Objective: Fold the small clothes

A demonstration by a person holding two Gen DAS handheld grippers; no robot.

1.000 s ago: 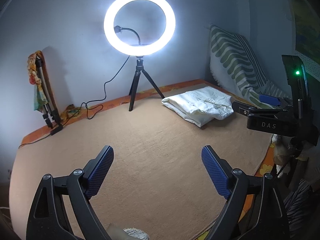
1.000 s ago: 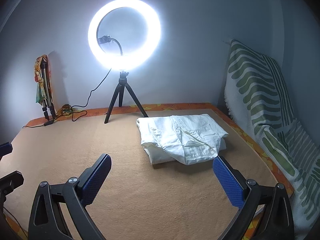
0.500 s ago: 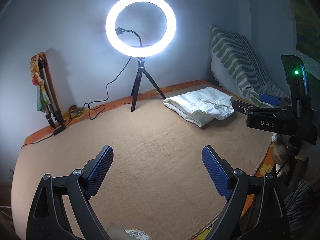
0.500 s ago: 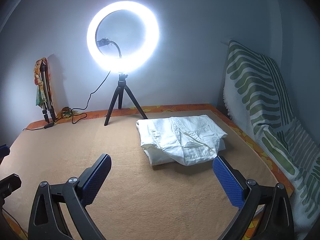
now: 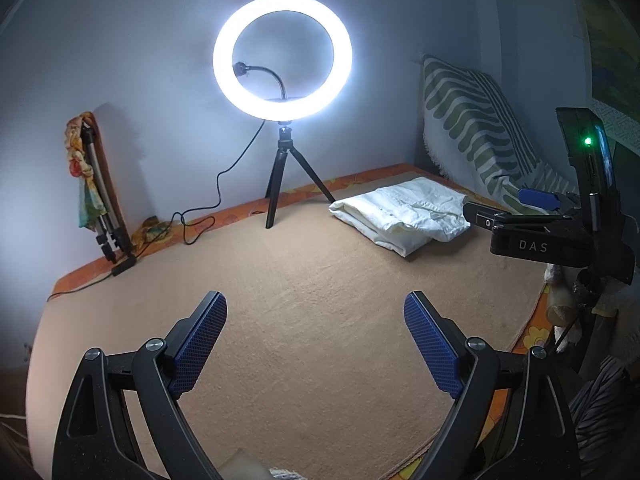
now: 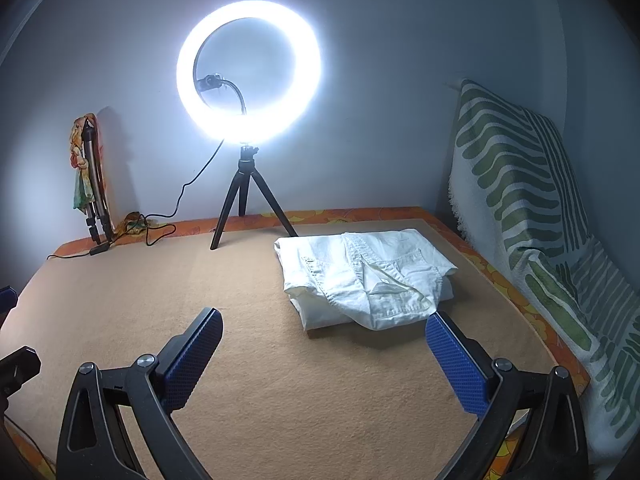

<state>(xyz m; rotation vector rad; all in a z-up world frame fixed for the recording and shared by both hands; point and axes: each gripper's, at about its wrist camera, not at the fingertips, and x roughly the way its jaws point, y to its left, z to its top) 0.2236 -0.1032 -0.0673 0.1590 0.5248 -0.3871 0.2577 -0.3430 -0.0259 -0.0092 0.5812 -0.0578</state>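
A white garment (image 6: 366, 276) lies folded in a small stack on the tan blanket (image 6: 260, 360), at the far right near the wall. In the left wrist view the same white garment (image 5: 404, 212) sits far ahead to the right. My right gripper (image 6: 324, 344) is open over the blanket, just short of the garment's near edge, with nothing between its blue pads. My left gripper (image 5: 316, 332) is open too, over bare blanket well to the left of the garment. The right gripper's black body (image 5: 560, 236) shows at the right edge of the left wrist view.
A lit ring light on a black tripod (image 6: 248, 192) stands at the back, its cable (image 6: 160, 224) trailing left. A folded tripod with a colourful cloth (image 6: 90, 176) leans on the wall at left. A green-striped blanket (image 6: 540, 220) drapes along the right side.
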